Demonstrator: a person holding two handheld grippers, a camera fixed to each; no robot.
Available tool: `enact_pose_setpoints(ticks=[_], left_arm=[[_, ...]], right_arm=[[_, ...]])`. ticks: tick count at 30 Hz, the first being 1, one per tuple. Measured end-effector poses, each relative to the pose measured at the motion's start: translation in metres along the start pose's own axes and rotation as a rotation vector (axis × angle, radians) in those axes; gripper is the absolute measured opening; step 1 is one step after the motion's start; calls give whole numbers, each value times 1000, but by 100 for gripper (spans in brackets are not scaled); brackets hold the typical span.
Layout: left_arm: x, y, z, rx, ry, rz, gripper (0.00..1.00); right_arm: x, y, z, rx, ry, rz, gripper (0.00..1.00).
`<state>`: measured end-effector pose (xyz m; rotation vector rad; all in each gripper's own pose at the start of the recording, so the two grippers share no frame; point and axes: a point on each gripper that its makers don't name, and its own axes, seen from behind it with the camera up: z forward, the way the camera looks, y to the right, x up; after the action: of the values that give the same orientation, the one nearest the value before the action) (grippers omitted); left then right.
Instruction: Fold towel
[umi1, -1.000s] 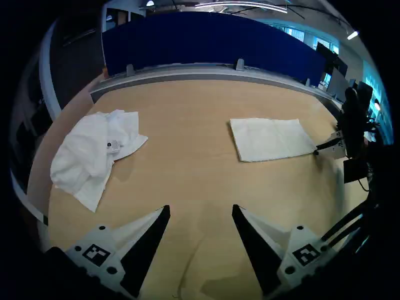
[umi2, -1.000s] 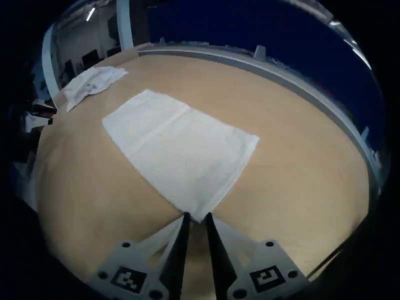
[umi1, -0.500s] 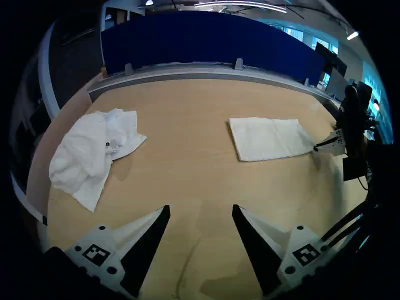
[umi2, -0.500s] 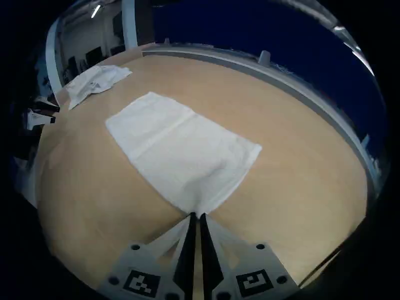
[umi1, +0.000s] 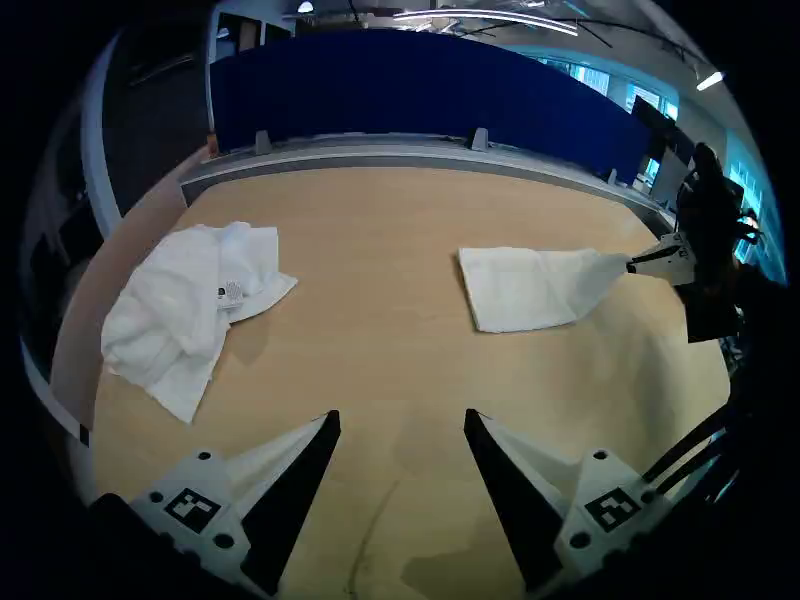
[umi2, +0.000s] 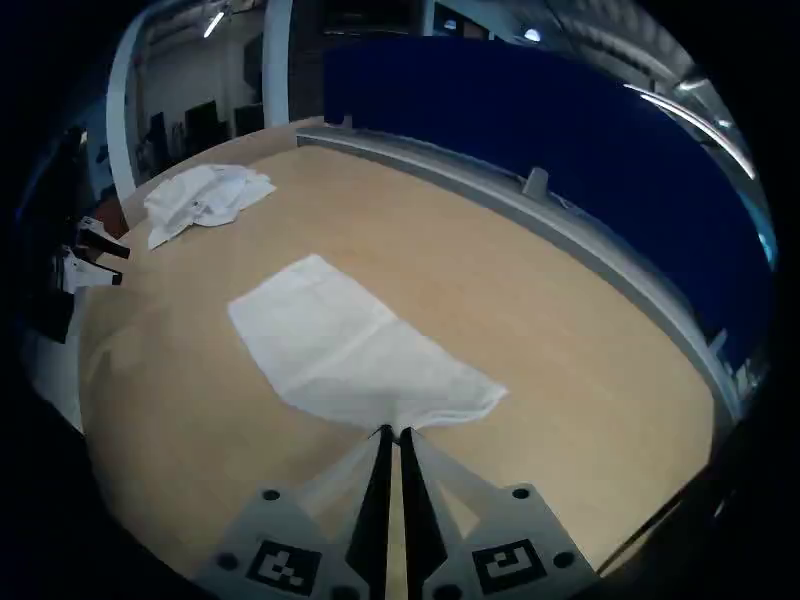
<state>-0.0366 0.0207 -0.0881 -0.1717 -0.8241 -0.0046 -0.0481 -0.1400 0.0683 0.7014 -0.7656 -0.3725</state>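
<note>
**Near corner pinched and raised, fold ready to be carried across**

The right claw (umi2: 392, 432) is clenched on the nearest corner of the white rectangular terry-cloth towel (umi2: 340, 350), its two fingers pressed together with the cloth between them. The fabric rises in a small tent to the tips. From there the towel fans out ahead and to the left over the pale wooden tabletop (umi2: 560, 330), its far end lying flat. In the left gripper view the same corner is drawn out into a point, clear of the wood, at the right claw far off to the right.

The left claw (umi1: 400, 413) hangs released, fingers wide apart and holding nothing, with bare wood between and just ahead of them. The towel lies well ahead of it and to its right. A crumpled heap of white cloth (umi1: 185, 310) sits ahead to its left, well apart from the towel. A dark blue partition screen (umi1: 420, 85) closes off the far edge.

I judge this to be the opening of a fold: one corner taken, nothing yet laid over. Next the right claw would need to carry that corner forward and left, low over the cloth, to the far end. With one corner held, the fold may come out skewed. Having the left claw take the neighbouring corner would keep the edge square.
</note>
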Motion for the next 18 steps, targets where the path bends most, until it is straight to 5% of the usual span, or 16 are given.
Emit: enact_pose_setpoints(ticks=[18], left_arm=[[0,2,-12,-16,26,-29,92]], right_arm=[[79,-42,16,69,33,-158,6]])
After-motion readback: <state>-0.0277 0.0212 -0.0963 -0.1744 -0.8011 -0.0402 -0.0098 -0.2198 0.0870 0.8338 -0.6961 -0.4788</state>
